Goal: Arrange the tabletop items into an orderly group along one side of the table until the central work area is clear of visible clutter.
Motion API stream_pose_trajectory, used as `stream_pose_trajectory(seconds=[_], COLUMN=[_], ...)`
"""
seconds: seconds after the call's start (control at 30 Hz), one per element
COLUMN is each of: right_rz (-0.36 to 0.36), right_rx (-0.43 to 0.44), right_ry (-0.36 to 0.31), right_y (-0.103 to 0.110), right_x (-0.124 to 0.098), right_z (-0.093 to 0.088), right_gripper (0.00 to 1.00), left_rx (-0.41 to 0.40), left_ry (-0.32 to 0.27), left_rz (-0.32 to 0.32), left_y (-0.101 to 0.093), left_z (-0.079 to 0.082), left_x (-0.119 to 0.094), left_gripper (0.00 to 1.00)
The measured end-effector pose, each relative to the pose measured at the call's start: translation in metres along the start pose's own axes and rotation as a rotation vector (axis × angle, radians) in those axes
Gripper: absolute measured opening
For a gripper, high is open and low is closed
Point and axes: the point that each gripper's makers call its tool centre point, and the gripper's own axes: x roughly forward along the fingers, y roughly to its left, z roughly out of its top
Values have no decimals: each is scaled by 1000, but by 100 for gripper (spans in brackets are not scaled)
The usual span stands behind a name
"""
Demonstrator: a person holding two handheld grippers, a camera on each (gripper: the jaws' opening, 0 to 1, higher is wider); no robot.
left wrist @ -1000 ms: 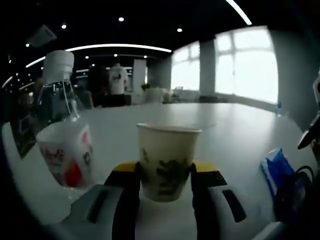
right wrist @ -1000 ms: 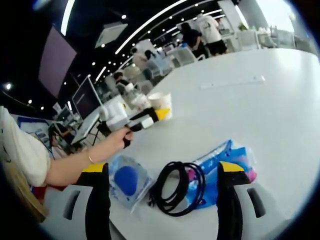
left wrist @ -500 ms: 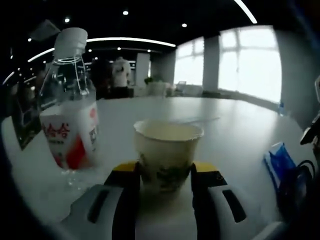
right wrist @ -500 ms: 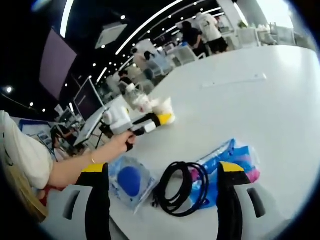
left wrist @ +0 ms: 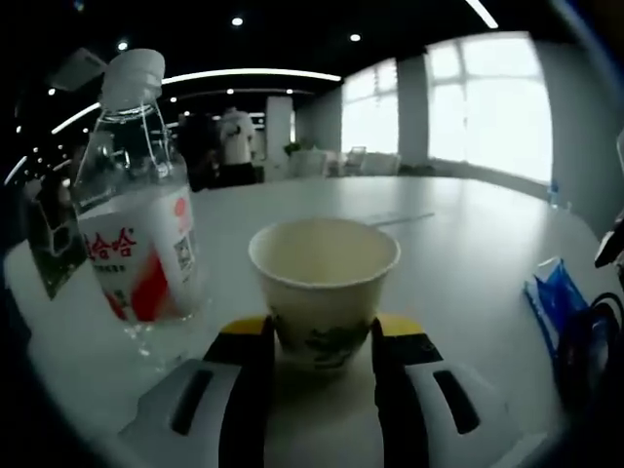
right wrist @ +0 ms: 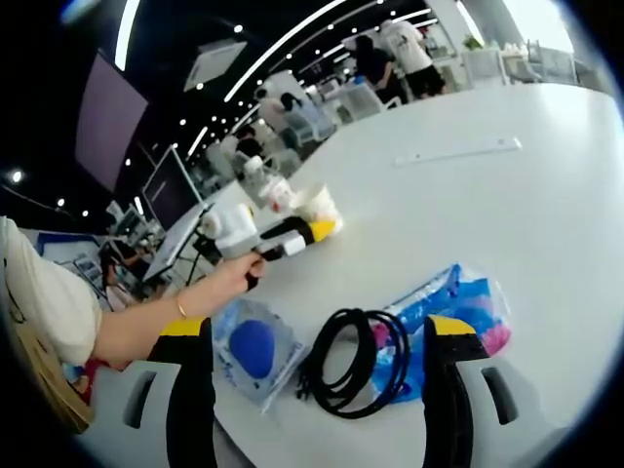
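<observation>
Left gripper view: left tongs (left wrist: 322, 336) clamp a paper cup (left wrist: 324, 288) at centre, water bottle (left wrist: 136, 210) left; right tongs (right wrist: 320, 366) stand apart over a black cable (right wrist: 353, 363).

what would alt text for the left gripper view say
A paper cup sits gripped between the left gripper's yellow-tipped jaws on a white table. A clear water bottle stands just left of it.

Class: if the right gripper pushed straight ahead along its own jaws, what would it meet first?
Most likely the coiled black cable, which lies on the table between the right gripper's open jaws, partly over the blue packet; depth is uncertain.
</observation>
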Motion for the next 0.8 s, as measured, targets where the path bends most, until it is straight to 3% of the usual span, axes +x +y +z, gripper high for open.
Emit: stream_pose_trajectory(seconds=[0.37, 0.5, 0.67, 0.8], right_rz=[-18, -10, -11, -19], right_rx=[-20, -27, -32, -74], right_ry=[22, 12, -2, -15], right_y=[-3, 1, 3, 3], right_x=[-2, -3, -5, -7], right_z=[-4, -1, 3, 6], right_gripper=[90, 91, 92, 99], left_rx=[33, -64, 7, 14], left_ry=[32, 45, 93, 91], left_rz=[16, 15, 13, 3], left_y=[-1, -4, -13, -21], left_z=[-1, -2, -7, -5], left_x=[2, 1, -9, -17], left_gripper=[39, 48, 53, 58])
